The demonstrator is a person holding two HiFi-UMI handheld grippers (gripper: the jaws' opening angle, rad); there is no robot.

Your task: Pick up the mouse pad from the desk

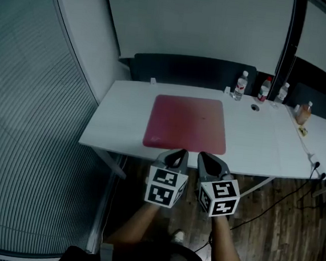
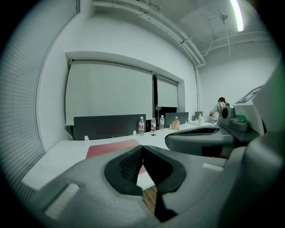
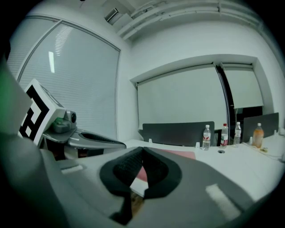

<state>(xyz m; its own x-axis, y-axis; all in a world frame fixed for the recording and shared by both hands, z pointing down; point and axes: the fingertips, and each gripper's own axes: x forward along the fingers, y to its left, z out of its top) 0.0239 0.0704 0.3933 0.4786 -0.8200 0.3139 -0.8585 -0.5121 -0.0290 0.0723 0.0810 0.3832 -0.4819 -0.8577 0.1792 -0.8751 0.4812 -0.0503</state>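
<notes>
A dark red mouse pad (image 1: 188, 123) lies flat on the white desk (image 1: 118, 117), toward its near edge. Both grippers hover side by side just short of the desk's near edge, over the floor. My left gripper (image 1: 178, 154) is shut and holds nothing; its tips point at the pad's near edge. My right gripper (image 1: 206, 157) is also shut and empty, close beside the left one. From the left gripper view the pad (image 2: 111, 148) shows low ahead beyond the closed tips (image 2: 142, 147). The right gripper view shows the pad (image 3: 178, 153) past its closed tips (image 3: 142, 149).
Three water bottles (image 1: 241, 86) and an orange drink bottle (image 1: 303, 113) stand along the desk's far right. A dark partition (image 1: 191, 71) backs the desk. Cables (image 1: 294, 197) run over the wooden floor at right. A ribbed wall (image 1: 32, 114) fills the left.
</notes>
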